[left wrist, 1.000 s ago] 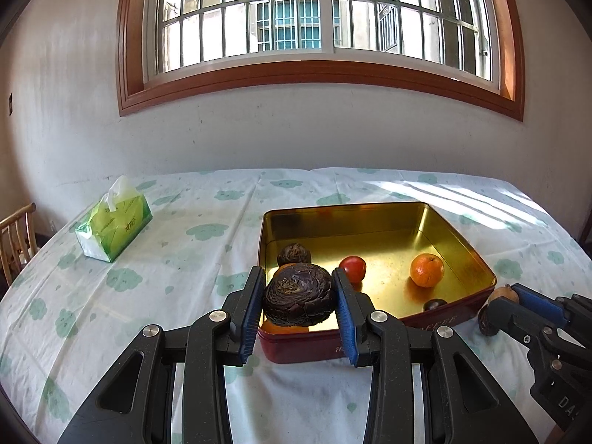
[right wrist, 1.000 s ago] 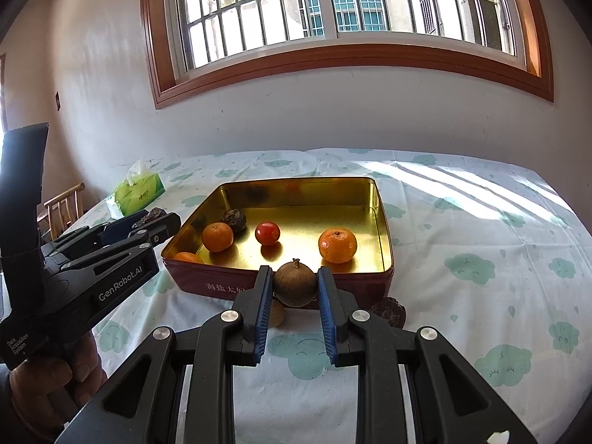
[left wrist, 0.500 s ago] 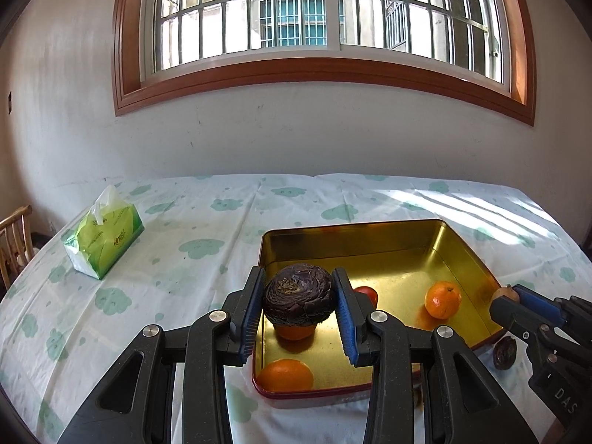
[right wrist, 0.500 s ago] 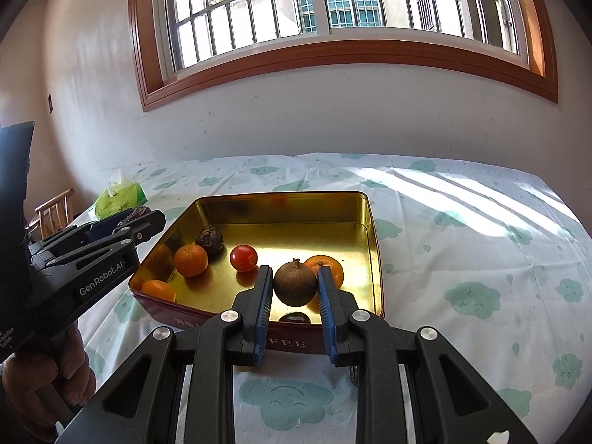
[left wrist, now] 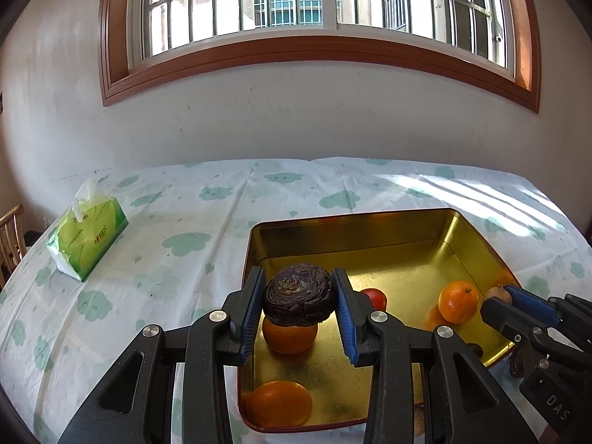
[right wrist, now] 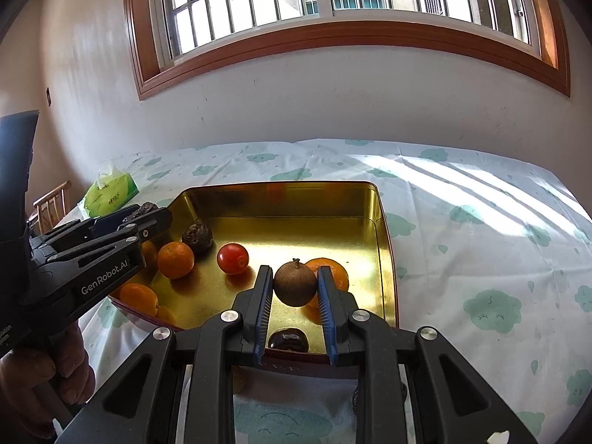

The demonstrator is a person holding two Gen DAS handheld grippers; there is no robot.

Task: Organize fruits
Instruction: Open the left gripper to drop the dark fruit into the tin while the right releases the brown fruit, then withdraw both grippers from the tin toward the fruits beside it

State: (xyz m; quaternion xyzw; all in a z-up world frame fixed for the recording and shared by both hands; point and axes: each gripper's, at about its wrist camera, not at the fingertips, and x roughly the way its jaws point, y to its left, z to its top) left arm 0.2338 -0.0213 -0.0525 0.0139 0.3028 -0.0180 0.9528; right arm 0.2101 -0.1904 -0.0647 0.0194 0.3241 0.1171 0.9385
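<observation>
The dark fruit [left wrist: 299,295] hides part of an orange [left wrist: 289,338]. Gripper arms cover two fruits [right wrist: 401,392] beside the tin [right wrist: 388,259].

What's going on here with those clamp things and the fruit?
A person is sorting fruit into a gold tin with two handheld tools. The left gripper holds a dark wrinkled fruit above the tin; the right gripper holds a smooth brown fruit over it. Oranges and a tomato already lie inside.

Far half of the tin [right wrist: 373,199] lies bare — open from above; oranges [right wrist: 175,265], tomato [right wrist: 232,258] and dark fruit [right wrist: 197,235] crowd its near-left.
</observation>
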